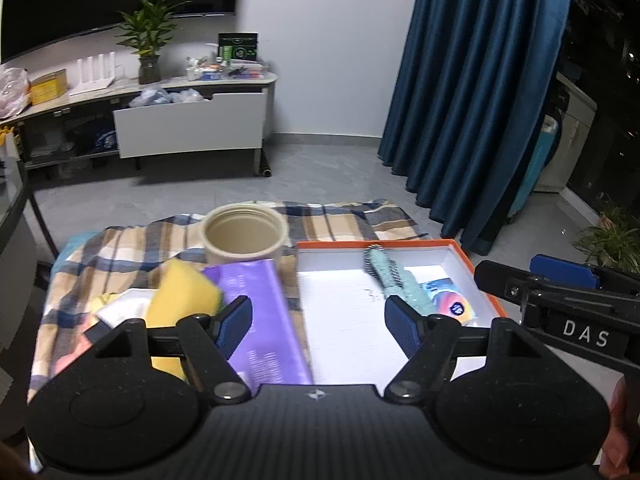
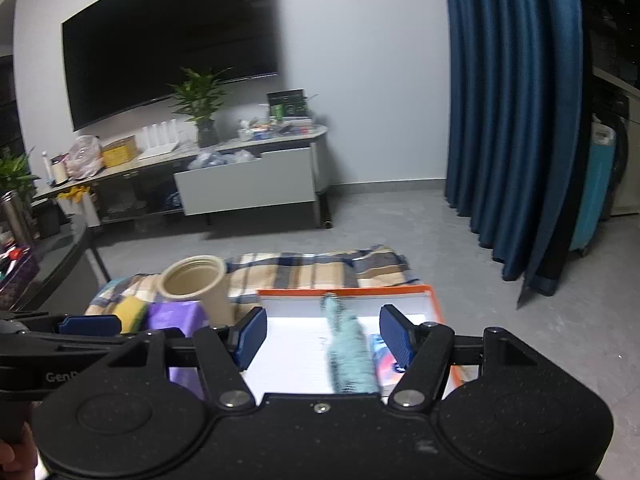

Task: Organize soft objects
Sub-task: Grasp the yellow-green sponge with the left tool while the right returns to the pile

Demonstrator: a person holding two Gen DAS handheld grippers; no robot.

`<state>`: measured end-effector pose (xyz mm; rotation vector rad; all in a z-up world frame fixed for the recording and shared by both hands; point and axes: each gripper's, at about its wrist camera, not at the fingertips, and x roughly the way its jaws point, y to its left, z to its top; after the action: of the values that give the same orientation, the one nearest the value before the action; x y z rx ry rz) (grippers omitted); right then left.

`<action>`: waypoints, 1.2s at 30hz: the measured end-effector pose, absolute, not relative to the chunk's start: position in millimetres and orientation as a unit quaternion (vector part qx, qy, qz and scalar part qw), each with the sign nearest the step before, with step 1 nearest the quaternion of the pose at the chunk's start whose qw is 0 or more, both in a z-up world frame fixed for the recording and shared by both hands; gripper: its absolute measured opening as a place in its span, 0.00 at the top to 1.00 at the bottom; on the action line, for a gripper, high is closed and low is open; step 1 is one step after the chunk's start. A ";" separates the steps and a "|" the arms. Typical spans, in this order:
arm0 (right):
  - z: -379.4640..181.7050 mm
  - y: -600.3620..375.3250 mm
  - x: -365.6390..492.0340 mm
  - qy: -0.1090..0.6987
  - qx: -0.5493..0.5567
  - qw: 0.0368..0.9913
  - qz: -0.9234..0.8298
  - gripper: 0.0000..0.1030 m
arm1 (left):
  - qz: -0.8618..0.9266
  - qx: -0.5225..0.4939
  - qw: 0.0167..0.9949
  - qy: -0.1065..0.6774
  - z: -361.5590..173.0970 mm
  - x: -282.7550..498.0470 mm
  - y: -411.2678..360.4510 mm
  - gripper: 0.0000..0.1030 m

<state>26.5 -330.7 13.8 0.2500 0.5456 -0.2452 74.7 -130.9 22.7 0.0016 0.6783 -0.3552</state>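
Grippers frame the bottom of both views, each with jaws spread wide and nothing between the pads. The left gripper [image 1: 319, 330] hangs above the seam between a purple pack [image 1: 262, 320] and an orange-rimmed box [image 1: 472, 272]; the right gripper [image 2: 323, 336] hangs over the box's white interior.

Inside the box lies a teal fuzzy sock [image 1: 396, 280] with a black-and-white striped cuff, and just beside it a small colourful packet [image 1: 450, 300]. The right wrist view shows the sock running lengthwise between its blue pads [image 2: 396, 340], but lower down, untouched.

Only the left view shows the yellow sponge [image 1: 184, 296] tilted against the purple pack, with a white folded item [image 1: 128, 304] near it; in the right view the sponge is a sliver behind the other gripper's finger.

Behind these stands an open beige canister [image 1: 243, 236], upright on the plaid cloth [image 1: 332, 220] covering the table.

Farther off, a low cabinet [image 1: 188, 124] with an open drawer carries a potted plant [image 1: 146, 40]. The right view alone shows the whole dark television [image 2: 168, 36] on the wall; blue curtains [image 1: 480, 80] hang at the right.
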 end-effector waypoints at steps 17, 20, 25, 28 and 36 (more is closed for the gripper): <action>22.3 -265.5 47.5 0.271 0.105 0.955 -0.062 0.26 | -0.126 -0.034 0.936 0.327 21.6 75.0 -73.6 0.27; 21.2 -256.6 51.1 0.272 0.103 0.955 -0.054 0.26 | -0.116 -0.042 0.936 0.328 18.2 76.0 -60.3 0.27; 17.1 -250.1 54.3 0.276 0.104 0.954 -0.043 0.26 | -0.090 -0.048 0.935 0.339 8.5 80.8 -38.4 0.27; 13.2 -248.5 55.5 0.279 0.107 0.954 -0.038 0.26 | -0.085 -0.043 0.933 0.347 0.5 83.8 -29.6 0.27; 6.1 -253.7 52.9 0.280 0.122 0.952 -0.034 0.26 | -0.102 -0.018 0.925 0.365 -22.3 97.1 -26.4 0.19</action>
<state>52.9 -253.7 6.1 0.2481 0.5698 -0.0685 97.1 -26.4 -22.3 -0.0364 0.7479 -0.2092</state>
